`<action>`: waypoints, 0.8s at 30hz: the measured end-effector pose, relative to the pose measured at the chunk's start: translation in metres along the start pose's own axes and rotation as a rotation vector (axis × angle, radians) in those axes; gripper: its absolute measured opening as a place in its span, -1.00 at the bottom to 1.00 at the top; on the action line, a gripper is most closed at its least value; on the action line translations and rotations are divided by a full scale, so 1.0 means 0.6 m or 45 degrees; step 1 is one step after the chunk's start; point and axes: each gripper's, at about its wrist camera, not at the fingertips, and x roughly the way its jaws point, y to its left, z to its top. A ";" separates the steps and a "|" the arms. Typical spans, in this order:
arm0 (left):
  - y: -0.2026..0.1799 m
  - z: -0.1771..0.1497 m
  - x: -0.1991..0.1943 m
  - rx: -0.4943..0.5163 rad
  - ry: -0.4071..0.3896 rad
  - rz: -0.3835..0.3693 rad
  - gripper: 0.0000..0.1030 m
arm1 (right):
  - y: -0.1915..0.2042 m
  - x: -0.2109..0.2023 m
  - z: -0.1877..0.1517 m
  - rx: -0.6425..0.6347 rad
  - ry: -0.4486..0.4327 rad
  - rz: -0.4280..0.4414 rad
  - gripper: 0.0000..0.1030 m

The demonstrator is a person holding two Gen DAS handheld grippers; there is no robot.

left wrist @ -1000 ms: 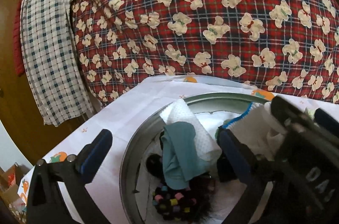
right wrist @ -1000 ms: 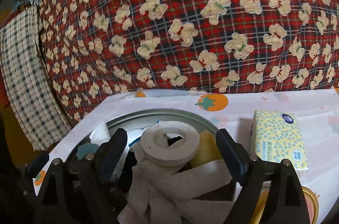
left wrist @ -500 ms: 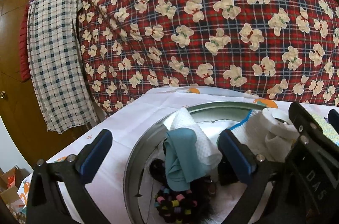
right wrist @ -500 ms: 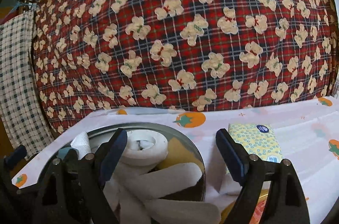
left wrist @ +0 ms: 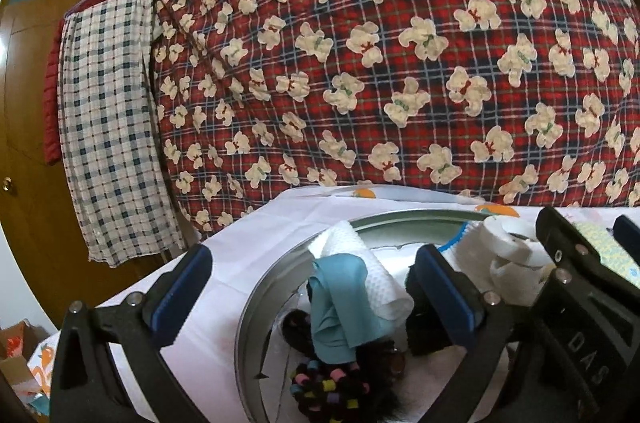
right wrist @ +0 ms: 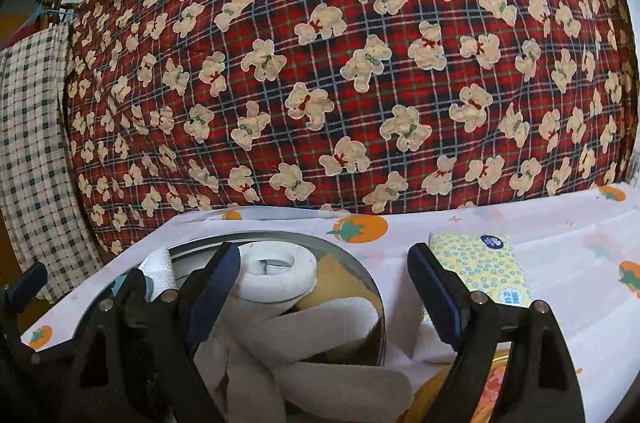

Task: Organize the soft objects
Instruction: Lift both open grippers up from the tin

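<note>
Left wrist view: the left gripper hangs over a big round metal bowl on the bench. Its two fingers are wide apart and hold nothing. Under it, inside the bowl, lie a blue cloth, a white rolled towel and a black fuzzy thing with bright beads.

In the right wrist view, the right gripper also has its fingers spread, with nothing between them. A white soft ring and long white floppy pieces fill that side of the bowl. A yellow tissue pack lies on the bench just beside the bowl, outside it.

So most soft things sit in the bowl now. I cannot tell if things are going in or coming out. If the tissue pack is to go in, I think the right gripper is closer to it. It should pinch the pack across its narrow sides and squeeze gently, since it will squash.

The two grippers are very close together, almost bumping, so they should move one at a time. The bowl's metal rim could catch a finger. The bear blanket rises like a wall at the back edge. The open room is on the right side of the bench.
</note>
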 end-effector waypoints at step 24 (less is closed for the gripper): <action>0.058 -0.022 -0.067 -0.266 -0.053 -0.127 0.99 | -0.008 -0.087 -0.006 0.039 -0.215 0.111 0.70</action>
